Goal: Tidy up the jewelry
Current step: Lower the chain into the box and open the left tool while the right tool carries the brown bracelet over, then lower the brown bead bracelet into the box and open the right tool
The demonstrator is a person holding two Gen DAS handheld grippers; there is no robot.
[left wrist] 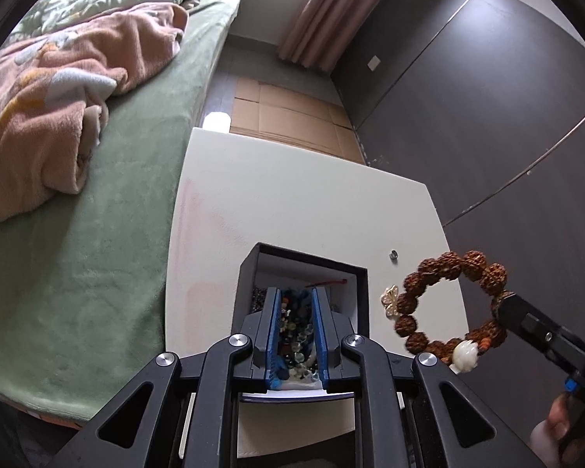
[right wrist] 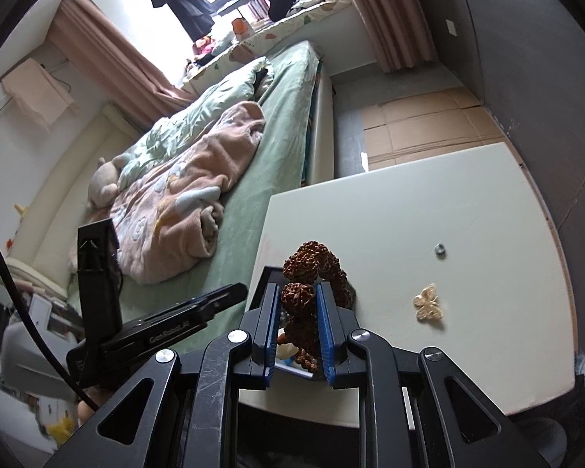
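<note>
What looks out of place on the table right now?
Two pieces lie loose on the white table, outside the black box: a gold butterfly ornament and a small silver ring. The brown bead bracelet hangs in the right gripper.

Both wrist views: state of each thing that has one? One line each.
Black box: open, no lid on it, beaded jewelry inside.
Brown bead bracelet: lifted off the table, hanging from the right tool.
Right tool: shut on the bracelet.
Left tool: jaws narrow, above the box contents; grip not clear.
Butterfly ornament: lying flat on the white table.
Small metal ring: loose on the table.
</note>
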